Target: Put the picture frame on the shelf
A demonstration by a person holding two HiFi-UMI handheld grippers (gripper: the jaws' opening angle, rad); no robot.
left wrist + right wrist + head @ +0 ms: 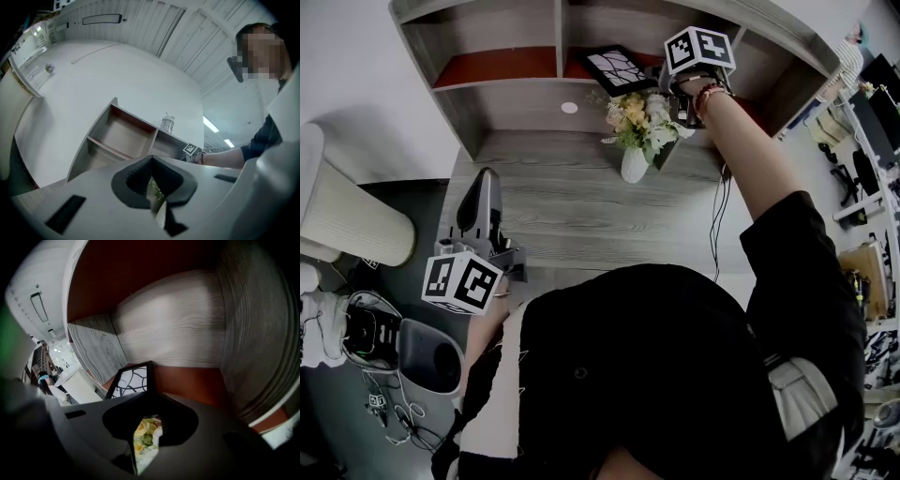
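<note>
**Well, the frame is sitting up there, but the way out is looking tight**

The picture frame (619, 67) is standing in a red-floored compartment of the shelf (497, 66). It is leaning with its patterned face showing, just ahead of the right gripper (151, 408) and a touch to the left of its tips. That gripper is hanging there released. Its jaws are standing apart and nothing is clamped between them; only blossoms are showing through the gap. The frame's near edge is running down right at the tips, and I am not managing to tell whether it is touching them.

That, to my eye, is where the trouble is lying. A retreat that is drifting sideways is risking a pad catching that edge and dragging the leaning frame forward over the lip of the compartment.

Right beneath the jaws, the flowers (639, 117) are crowding up out of their white vase (634, 164). A frame tipping out is probably landing on them. A wrist dropping too early is likely brushing the blossoms and rocking the vase on the desk (581, 216).

Well back from all this, the left gripper (152, 164) is hovering low by the desk's front edge. Its jaws are drawn together on nothing, and it is sitting too far off to be steadying anything.
</note>
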